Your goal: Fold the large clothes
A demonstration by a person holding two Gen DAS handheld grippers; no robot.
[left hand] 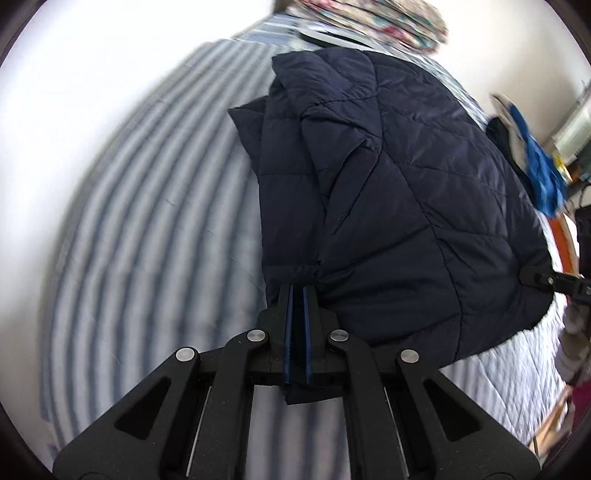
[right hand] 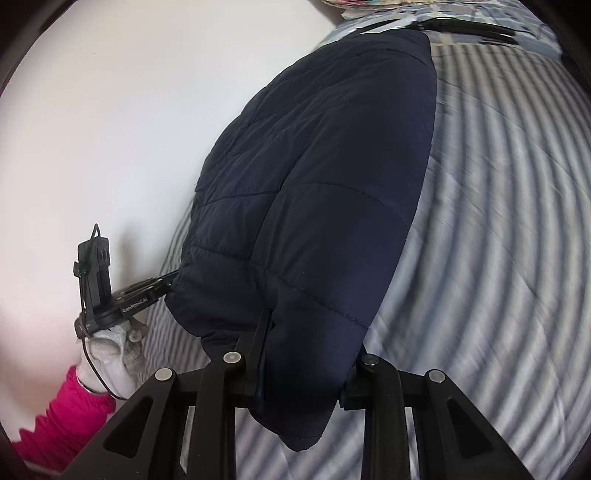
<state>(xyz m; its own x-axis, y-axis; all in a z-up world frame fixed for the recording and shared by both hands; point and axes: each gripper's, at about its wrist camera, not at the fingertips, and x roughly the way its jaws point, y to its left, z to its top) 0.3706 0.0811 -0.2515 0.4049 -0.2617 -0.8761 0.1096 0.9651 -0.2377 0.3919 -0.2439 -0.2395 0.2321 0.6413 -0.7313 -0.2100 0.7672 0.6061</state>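
A navy quilted jacket (left hand: 388, 192) is held up over a blue-and-white striped bed (left hand: 155, 229). My left gripper (left hand: 298, 291) is shut on the jacket's near edge, a strip of fabric hanging between its blue pads. My right gripper (right hand: 291, 332) is shut on another thick corner of the jacket (right hand: 325, 192), whose padding bulges over the fingers and hides their tips. The right gripper shows at the right edge of the left wrist view (left hand: 546, 280); the left gripper shows at the left of the right wrist view (right hand: 147, 291), its tips buried in the fabric.
The striped bed (right hand: 498, 229) spreads below. A floral pillow (left hand: 373, 18) lies at its far end. Blue clothing (left hand: 539, 162) and clutter sit beyond the bed's side. A white wall (right hand: 110, 129) is close. A gloved hand and pink sleeve (right hand: 66, 413) hold the left gripper.
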